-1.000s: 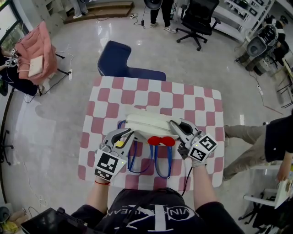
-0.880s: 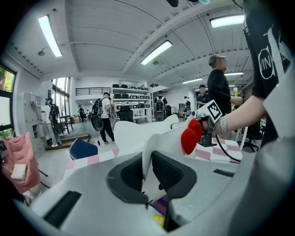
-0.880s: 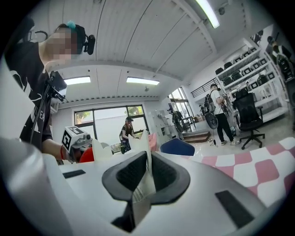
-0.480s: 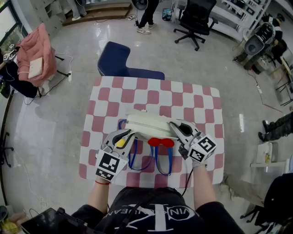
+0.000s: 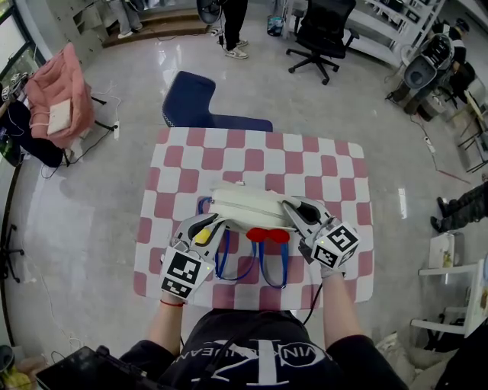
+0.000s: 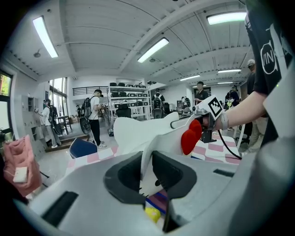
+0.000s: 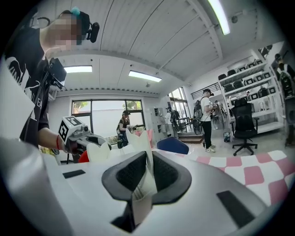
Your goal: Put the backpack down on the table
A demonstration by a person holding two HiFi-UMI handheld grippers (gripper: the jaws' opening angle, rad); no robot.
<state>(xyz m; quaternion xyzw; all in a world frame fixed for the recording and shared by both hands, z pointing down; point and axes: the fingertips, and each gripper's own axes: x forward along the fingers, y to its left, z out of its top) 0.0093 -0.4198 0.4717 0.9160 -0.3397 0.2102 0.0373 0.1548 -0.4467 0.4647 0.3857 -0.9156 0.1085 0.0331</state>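
We see a square desk (image 5: 252, 160) covered with a red-and-white checked cloth, standing on a pale, glossy floor (image 5: 91, 190). The white backpack (image 5: 248, 206) is over the near half of the desk. Its red bow (image 5: 267, 235) and blue straps (image 5: 229, 263) point toward the desk's near edge. We cannot tell whether its bottom rests on the cloth.

The left gripper (image 5: 207, 225) is at the backpack's left end, and its jaws are closed on a fold of the white fabric. The right gripper (image 5: 293, 207) is at the backpack's right end and pinches a white fabric edge in the same way. Both jaws are nearly together, with only the fabric between them.

Just beyond the far edge of the desk there is a dark blue seat (image 5: 200, 107). Further beyond it stand a black office chair (image 5: 320, 30) and a person (image 5: 232, 23). Well to the left of the desk, a pink jacket (image 5: 57, 95) hangs over a stand. White shelves (image 5: 396, 23) line the wall beyond the desk's far right corner.
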